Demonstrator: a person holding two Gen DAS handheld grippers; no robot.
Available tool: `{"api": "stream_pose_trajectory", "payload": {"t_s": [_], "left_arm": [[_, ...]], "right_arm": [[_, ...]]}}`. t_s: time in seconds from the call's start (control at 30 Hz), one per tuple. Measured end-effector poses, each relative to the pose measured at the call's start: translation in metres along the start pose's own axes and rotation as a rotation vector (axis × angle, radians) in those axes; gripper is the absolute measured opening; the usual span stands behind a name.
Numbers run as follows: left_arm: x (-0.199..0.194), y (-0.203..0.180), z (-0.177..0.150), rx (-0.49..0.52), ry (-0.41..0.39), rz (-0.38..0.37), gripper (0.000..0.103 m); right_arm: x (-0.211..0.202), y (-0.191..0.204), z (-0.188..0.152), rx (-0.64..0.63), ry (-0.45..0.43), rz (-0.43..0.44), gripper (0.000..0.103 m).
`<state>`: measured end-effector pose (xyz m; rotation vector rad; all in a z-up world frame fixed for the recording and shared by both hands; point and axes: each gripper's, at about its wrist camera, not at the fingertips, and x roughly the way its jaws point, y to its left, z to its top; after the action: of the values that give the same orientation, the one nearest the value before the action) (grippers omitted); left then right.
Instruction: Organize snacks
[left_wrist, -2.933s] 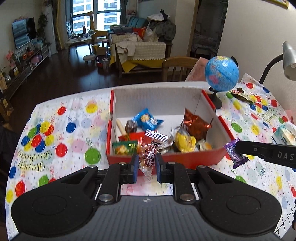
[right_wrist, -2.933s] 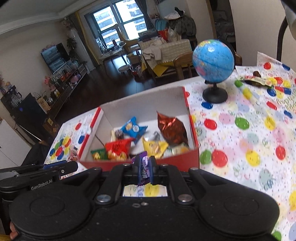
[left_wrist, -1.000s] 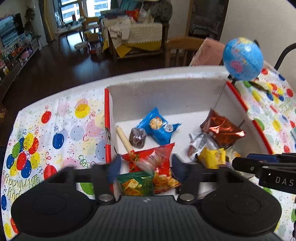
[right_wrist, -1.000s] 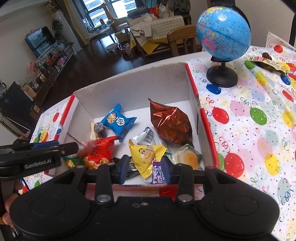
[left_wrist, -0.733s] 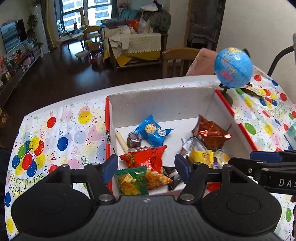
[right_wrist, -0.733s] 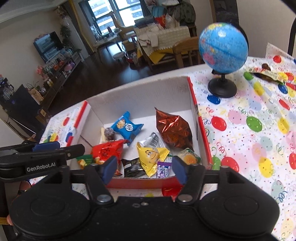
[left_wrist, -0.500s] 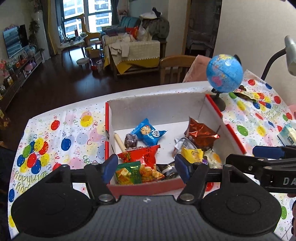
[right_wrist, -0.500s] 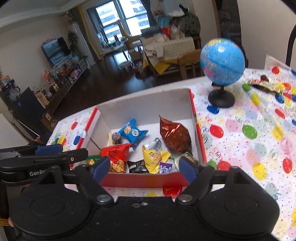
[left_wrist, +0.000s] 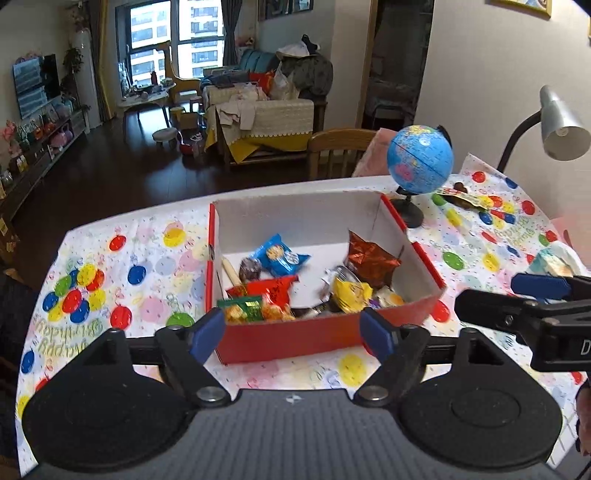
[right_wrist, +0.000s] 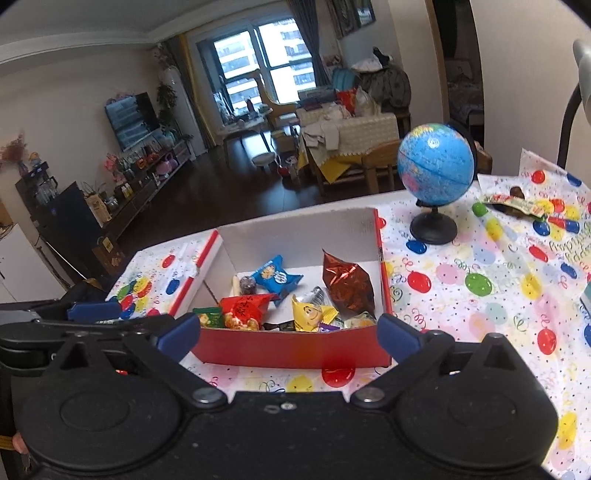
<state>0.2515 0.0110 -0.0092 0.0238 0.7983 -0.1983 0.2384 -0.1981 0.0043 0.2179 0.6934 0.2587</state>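
A red box (left_wrist: 295, 339) with white inner walls stands on the balloon-print tablecloth and holds several snack packs: blue (left_wrist: 279, 254), red (left_wrist: 271, 291), green (left_wrist: 240, 308), yellow (left_wrist: 351, 293) and a brown foil bag (left_wrist: 371, 260). It shows in the right wrist view too (right_wrist: 291, 350). My left gripper (left_wrist: 293, 334) is open and empty in front of the box's near wall. My right gripper (right_wrist: 288, 338) is open and empty, also in front of that wall. The right gripper shows at the right edge of the left wrist view (left_wrist: 524, 314).
A blue globe (right_wrist: 436, 170) on a black stand is right of the box. A flat snack wrapper (right_wrist: 517, 203) lies at the far right on the tablecloth (right_wrist: 480, 295). A grey desk lamp (left_wrist: 557, 129) stands at the right, with a pale pack (left_wrist: 554, 260) below it.
Both grippers let go of their candies into the box, opened wide and drew back up and away from it. The box now looks smaller in both views.
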Motion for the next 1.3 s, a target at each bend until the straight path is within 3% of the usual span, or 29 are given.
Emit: {"api": "stream_pose_trajectory", "payload": {"t_s": [0.1, 0.3, 0.8, 1.3], "left_arm": [[-0.011, -0.001, -0.007, -0.002, -0.01, -0.013, 0.084], [-0.033, -0.004, -0.019, -0.006, -0.048, -0.039, 0.099], [-0.063, -0.005, -0.027, -0.082, -0.092, 0.064, 0.099], [-0.079, -0.017, -0.019, -0.077, -0.093, 0.077, 0.099]], "right_arm": [[-0.012, 0.004, -0.004, -0.022, -0.03, 0.006, 0.103], [-0.034, 0.011, -0.013, -0.05, -0.08, 0.007, 0.103], [-0.056, 0.014, -0.023, -0.027, -0.118, -0.009, 0.103], [-0.071, 0.017, -0.017, -0.056, -0.131, 0.001, 0.103]]}}
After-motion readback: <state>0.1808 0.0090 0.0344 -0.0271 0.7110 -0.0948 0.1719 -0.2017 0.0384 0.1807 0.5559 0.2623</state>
